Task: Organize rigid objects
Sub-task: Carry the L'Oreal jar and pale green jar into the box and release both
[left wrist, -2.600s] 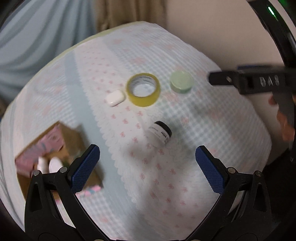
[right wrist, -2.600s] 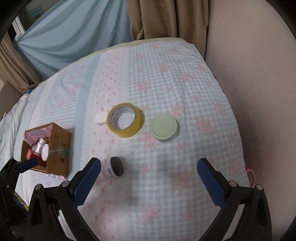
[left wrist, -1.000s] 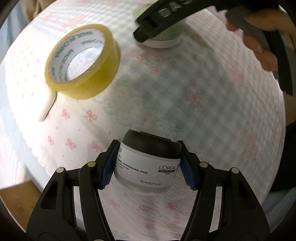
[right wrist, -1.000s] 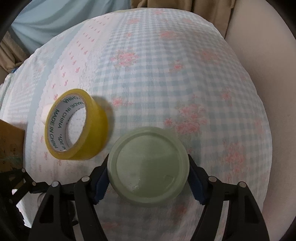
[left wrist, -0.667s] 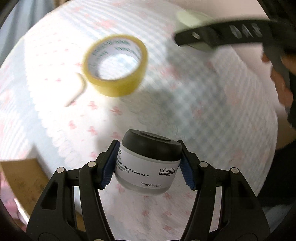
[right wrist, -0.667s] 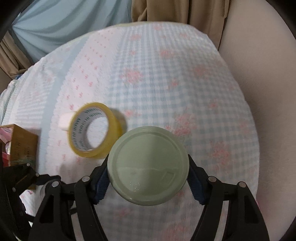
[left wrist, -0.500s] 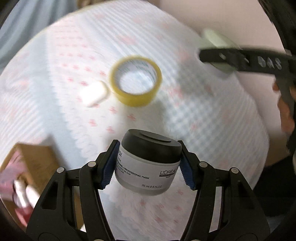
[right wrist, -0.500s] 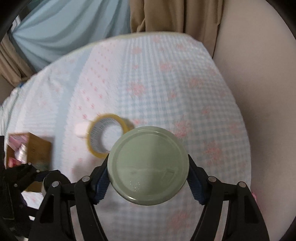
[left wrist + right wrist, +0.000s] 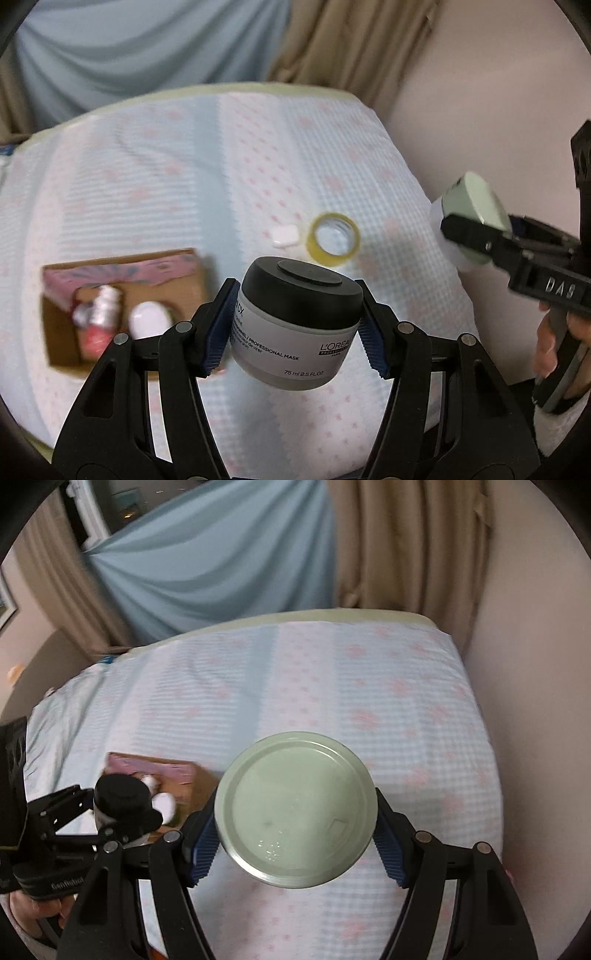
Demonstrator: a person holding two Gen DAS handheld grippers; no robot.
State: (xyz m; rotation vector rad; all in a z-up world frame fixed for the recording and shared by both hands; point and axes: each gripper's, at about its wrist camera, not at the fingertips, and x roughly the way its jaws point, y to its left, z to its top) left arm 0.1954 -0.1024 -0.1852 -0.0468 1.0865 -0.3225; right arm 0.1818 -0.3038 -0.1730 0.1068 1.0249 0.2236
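My left gripper (image 9: pixel 297 328) is shut on a grey L'Oreal mask jar with a black lid (image 9: pixel 295 325), held in the air above the bed. My right gripper (image 9: pixel 295 836) is shut on a pale green round container (image 9: pixel 295 808), also lifted. In the left wrist view the green container (image 9: pixel 476 218) shows at the right in the right gripper. In the right wrist view the mask jar (image 9: pixel 120 801) shows at the left in the left gripper, over the cardboard box (image 9: pixel 184 786). The box (image 9: pixel 59 332) lies on the bed at the left and holds small bottles (image 9: pixel 101 321).
A yellow tape roll (image 9: pixel 334 240) and a small white case (image 9: pixel 285 235) lie on the chequered bedspread (image 9: pixel 184 184) right of the box. A wall runs along the bed's right side. Curtains hang behind the bed's far edge.
Both grippers closed on their jars, lifted them off the bed and drew back and upward. The box has come into view; the tape roll and white case look smaller and farther.
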